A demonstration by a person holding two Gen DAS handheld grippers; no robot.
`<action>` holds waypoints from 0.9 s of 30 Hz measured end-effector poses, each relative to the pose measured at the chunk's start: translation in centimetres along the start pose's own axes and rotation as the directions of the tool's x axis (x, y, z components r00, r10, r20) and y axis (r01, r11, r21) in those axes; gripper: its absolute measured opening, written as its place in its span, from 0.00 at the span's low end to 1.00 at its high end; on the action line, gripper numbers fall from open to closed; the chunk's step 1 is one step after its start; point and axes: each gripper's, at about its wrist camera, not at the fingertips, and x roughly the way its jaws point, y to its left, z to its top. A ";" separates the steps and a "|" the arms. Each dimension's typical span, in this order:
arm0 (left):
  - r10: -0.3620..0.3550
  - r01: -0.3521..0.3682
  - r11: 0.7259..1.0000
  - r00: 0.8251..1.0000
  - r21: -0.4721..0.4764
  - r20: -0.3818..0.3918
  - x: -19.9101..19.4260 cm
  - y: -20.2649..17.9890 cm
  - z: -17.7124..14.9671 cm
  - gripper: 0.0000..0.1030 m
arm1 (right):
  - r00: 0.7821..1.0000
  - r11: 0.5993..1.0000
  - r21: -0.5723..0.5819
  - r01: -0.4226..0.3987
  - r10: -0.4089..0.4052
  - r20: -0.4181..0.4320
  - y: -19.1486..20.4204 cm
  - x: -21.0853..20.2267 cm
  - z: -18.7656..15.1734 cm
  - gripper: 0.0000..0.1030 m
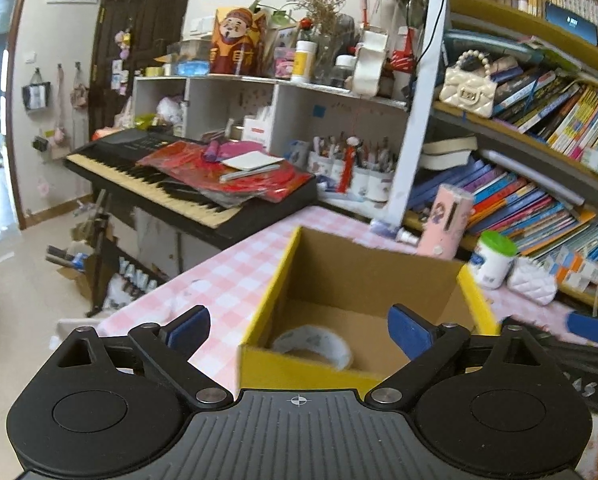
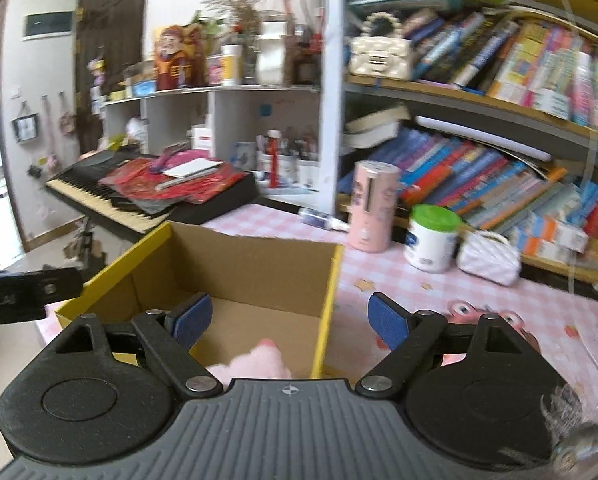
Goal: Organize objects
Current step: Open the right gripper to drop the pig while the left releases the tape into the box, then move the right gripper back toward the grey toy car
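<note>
An open cardboard box (image 1: 373, 276) with yellow outer walls stands on the pink checked tablecloth. A roll of white tape (image 1: 314, 345) lies on its floor. My left gripper (image 1: 299, 328) hangs above the box's near wall, open, with nothing between its blue pads. In the right wrist view the same box (image 2: 251, 264) holds a pink fluffy thing (image 2: 255, 362) at its near edge. My right gripper (image 2: 289, 318) is open over the box's right wall, holding nothing. The other gripper's blue pad (image 1: 591, 326) shows at the right of the left wrist view.
On the table behind the box stand a pink cylinder (image 2: 373, 210), a white jar with a green lid (image 2: 433, 238) and a small white quilted bag (image 2: 487, 258). Bookshelves (image 2: 499, 92) fill the right. A keyboard (image 1: 187, 184) piled with red papers sits at the left.
</note>
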 end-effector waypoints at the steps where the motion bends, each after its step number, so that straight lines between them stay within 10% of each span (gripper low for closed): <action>1: 0.012 -0.012 1.000 1.000 0.005 -0.005 -0.2 0.2 -0.3 0.95 | 1.000 1.000 0.017 0.016 -0.016 -0.004 -0.1 -0.3 -0.5 0.82; 27: 0.024 -0.014 0.998 0.985 0.057 -0.169 -5.6 5.3 -7.8 0.95 | 0.974 0.993 -0.048 0.105 -0.113 -0.199 6.4 -5.8 -8.9 0.89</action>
